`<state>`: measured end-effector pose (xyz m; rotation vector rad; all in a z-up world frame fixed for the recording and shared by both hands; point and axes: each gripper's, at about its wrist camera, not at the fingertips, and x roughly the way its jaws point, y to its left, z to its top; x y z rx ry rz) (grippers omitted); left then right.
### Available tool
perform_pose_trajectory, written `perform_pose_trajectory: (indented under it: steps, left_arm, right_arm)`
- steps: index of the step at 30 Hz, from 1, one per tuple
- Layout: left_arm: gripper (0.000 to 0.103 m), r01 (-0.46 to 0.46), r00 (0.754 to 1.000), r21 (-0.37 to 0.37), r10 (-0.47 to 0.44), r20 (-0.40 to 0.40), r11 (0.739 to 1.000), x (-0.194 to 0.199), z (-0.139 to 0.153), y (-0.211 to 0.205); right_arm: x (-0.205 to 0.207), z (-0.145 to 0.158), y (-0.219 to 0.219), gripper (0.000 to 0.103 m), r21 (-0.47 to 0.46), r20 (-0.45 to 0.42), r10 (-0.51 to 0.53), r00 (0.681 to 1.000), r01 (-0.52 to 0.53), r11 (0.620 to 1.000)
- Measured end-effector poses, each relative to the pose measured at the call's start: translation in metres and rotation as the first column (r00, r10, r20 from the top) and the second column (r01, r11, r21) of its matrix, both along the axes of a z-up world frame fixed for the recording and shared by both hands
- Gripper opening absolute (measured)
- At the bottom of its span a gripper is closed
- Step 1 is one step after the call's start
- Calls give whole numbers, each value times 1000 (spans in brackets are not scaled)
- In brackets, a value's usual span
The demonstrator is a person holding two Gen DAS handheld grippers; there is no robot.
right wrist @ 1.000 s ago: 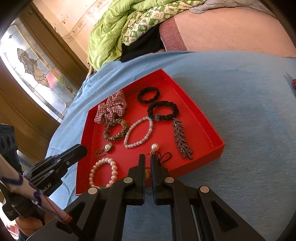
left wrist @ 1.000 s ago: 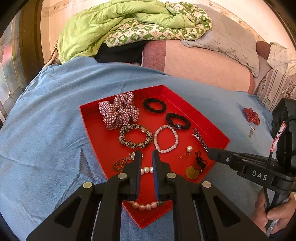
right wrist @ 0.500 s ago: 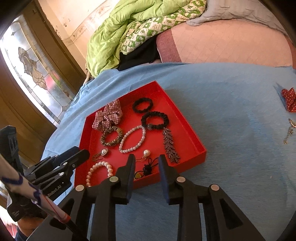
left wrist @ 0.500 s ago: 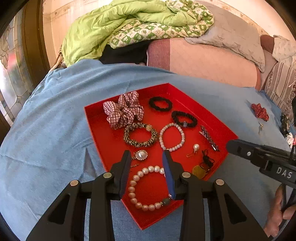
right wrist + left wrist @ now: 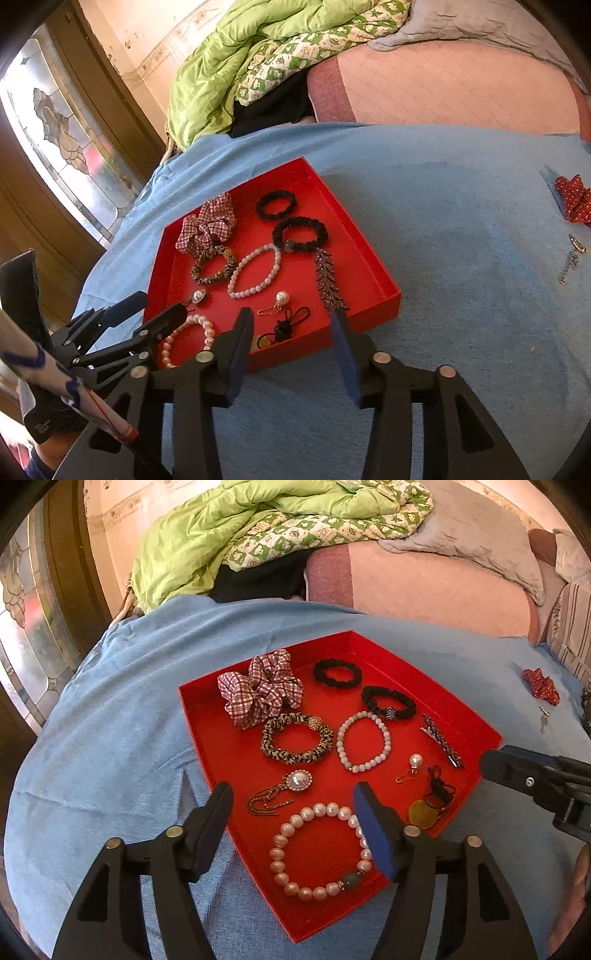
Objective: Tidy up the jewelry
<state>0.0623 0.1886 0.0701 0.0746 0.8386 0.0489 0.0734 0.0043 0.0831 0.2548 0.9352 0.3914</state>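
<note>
Jewelry: lying inside the red tray (image 5: 207, 720), which is sitting on the blue cloth (image 5: 110, 738).
Pink pearl bracelet (image 5: 319, 851): resting in the tray's near corner, below the open jaws of the left hand-held gripper.
Brooch with gold chains (image 5: 291, 786): lying just beyond the pink pearl bracelet.
Plaid scrunchie (image 5: 260, 690): sitting toward the tray's far left corner.
White bead bracelet (image 5: 364, 740): lying mid-tray, beside the leopard-print scrunchie (image 5: 295, 738).
Gold coin pendant (image 5: 424, 812): lying against the tray's near right wall.
Left hand-held gripper (image 5: 291, 805): its jaws have just been opening; it is hovering with nothing pressed between the pads.
Right hand-held gripper (image 5: 291, 328): its jaws have just been opening over the tray's near edge; it is gripping nothing.
Red dotted bow (image 5: 574, 199): lying on the cloth, well to the right of the tray.
</note>
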Motion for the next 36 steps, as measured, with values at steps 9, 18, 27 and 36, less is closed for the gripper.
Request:
perform_pose_trajectory:
  steps: [9, 18, 27, 36]
  left_arm:
    - [90, -75, 996, 53, 73, 50, 996, -3, 3, 0]
    - [91, -198, 965, 57, 184, 188, 979, -38, 31, -5]
    - [103, -188, 932, 30, 169, 322, 982, -124, 66, -38]
    - [103, -95, 954, 93, 64, 292, 991, -195, 63, -76]
  right_arm:
    - [-5, 3, -9, 85, -95, 14, -66, 998, 67, 993]
    - [-46, 29, -15, 94, -343, 169, -101, 980, 154, 927]
    - [-130, 56, -31, 96, -439, 287, -80, 955, 205, 875]
    - [-206, 64, -53, 97, -452, 351, -77, 933, 241, 859]
